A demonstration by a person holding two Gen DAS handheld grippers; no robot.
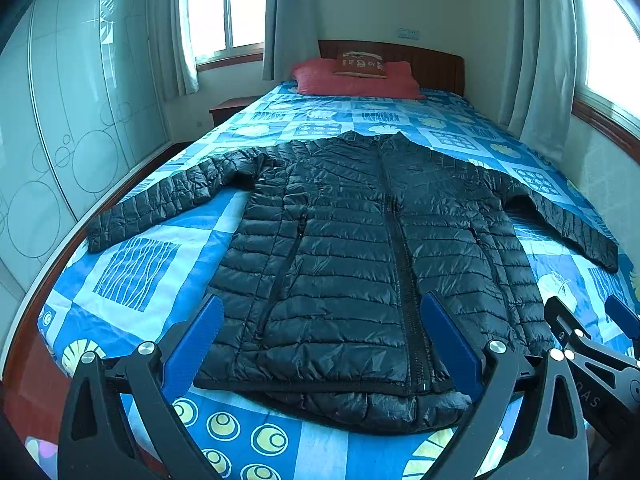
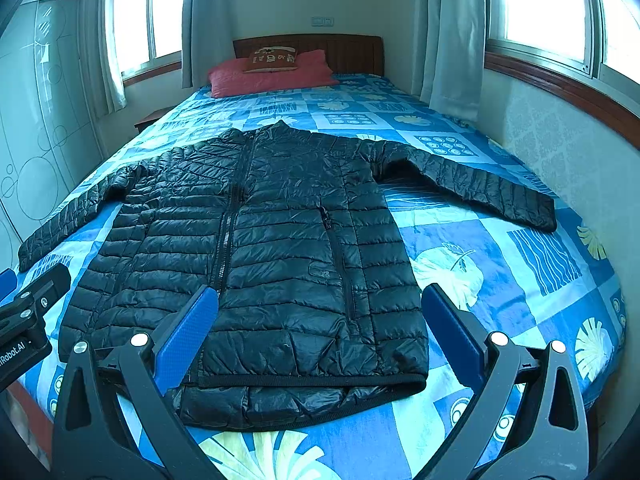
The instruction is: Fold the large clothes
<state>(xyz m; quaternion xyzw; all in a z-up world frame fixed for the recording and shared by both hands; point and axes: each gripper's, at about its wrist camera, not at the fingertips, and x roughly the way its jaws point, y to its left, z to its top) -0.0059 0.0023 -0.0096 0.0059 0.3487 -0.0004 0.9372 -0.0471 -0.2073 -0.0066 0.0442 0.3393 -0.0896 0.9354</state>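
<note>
Currently, with both the left gripper (image 1: pixel 322 344) and right gripper (image 2: pixel 320 332) held open above its hem, the slippery black puffer jacket (image 1: pixel 360 248) spread flat mid-frame on the bed (image 1: pixel 132 276) could be pinched too shallowly and slide free.

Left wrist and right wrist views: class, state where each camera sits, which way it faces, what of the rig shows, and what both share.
Left wrist: at the bed's foot, facing the headboard; open left gripper frames the hem's left half; the right gripper intrudes at right.
Right wrist: beside it, same heading; open right gripper frames the hem's right half.
Shared: black puffer jacket spread flat, red pillow, blue bedspread.
</note>
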